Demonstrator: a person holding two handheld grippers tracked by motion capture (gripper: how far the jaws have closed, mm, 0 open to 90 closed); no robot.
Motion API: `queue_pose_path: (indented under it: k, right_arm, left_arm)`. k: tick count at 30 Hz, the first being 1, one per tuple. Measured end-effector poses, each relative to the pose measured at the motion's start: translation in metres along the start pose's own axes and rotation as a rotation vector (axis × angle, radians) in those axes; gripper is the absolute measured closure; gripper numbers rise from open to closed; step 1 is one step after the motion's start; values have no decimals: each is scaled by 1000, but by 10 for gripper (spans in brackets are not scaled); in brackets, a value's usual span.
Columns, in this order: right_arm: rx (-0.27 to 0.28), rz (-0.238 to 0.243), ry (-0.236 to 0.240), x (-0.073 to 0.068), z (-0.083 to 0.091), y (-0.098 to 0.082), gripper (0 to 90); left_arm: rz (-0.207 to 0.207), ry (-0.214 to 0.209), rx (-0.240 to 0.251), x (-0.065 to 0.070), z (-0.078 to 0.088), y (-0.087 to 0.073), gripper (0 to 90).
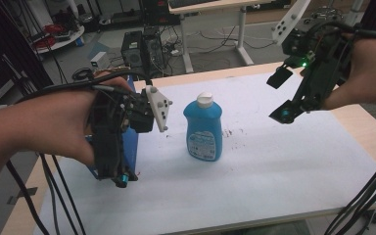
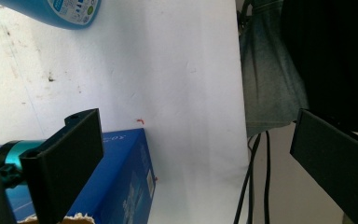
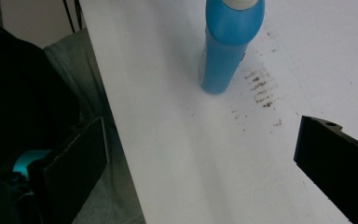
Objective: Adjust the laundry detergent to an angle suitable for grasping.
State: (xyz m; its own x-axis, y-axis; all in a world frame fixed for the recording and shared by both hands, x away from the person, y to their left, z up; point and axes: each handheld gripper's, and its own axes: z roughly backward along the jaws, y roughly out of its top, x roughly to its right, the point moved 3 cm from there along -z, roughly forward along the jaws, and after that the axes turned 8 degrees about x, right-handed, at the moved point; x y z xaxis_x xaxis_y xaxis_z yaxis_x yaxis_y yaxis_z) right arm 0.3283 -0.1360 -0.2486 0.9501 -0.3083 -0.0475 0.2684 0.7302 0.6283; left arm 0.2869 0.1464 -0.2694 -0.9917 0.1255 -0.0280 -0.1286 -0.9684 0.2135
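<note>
Standing upright near the middle of the white table cover (image 1: 284, 161), the blue bottle (image 1: 204, 128) is the landmark, its long axis vertical and its white cap (image 1: 204, 99) on top. The left gripper (image 1: 115, 169) hangs to the bottle's left over a blue box (image 1: 131, 147), jaws spread wide and holding nothing; in the left gripper view the box lies just under one jaw. The right gripper (image 1: 281, 95) hovers above and to the bottle's right, jaws likewise spread and empty, and its own view looks down toward the bottle. Judging by distance, the left gripper is somewhat nearer the bottle, though the box sits directly beneath it.
</note>
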Motion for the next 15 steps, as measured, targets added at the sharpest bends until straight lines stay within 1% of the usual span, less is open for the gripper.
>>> queue_pose_path:
  k: [4, 5, 7, 10, 11, 12, 14, 15]
  right_arm:
    - [34, -20, 7, 1, -15, -4, 18]
    - [45, -15, 3, 2, -18, -5, 18]
    - [59, -20, 9, 3, -22, -6, 18]
    - [82, -30, 10, 4, -28, -7, 18]
    - [82, -30, 10, 4, -28, -7, 18]
    - [100, -33, 0, 6, -31, -8, 18]
    - [119, -41, 3, 7, -35, -8, 18]
    - [119, -41, 3, 7, -35, -8, 18]
  left_arm:
    - [0, 0, 8, 1, 1, 0, 27]
    - [-4, 1, 6, 0, 1, 0, 27]
    - [-3, -1, 8, 0, 0, 1, 27]
    - [-8, -2, 5, 0, 1, 1, 27]
    - [-8, -2, 5, 0, 1, 1, 27]
    - [-7, -2, 7, 0, 1, 1, 27]
    - [-7, -3, 6, 0, 1, 1, 27]
    - [-7, -3, 6, 0, 1, 1, 27]
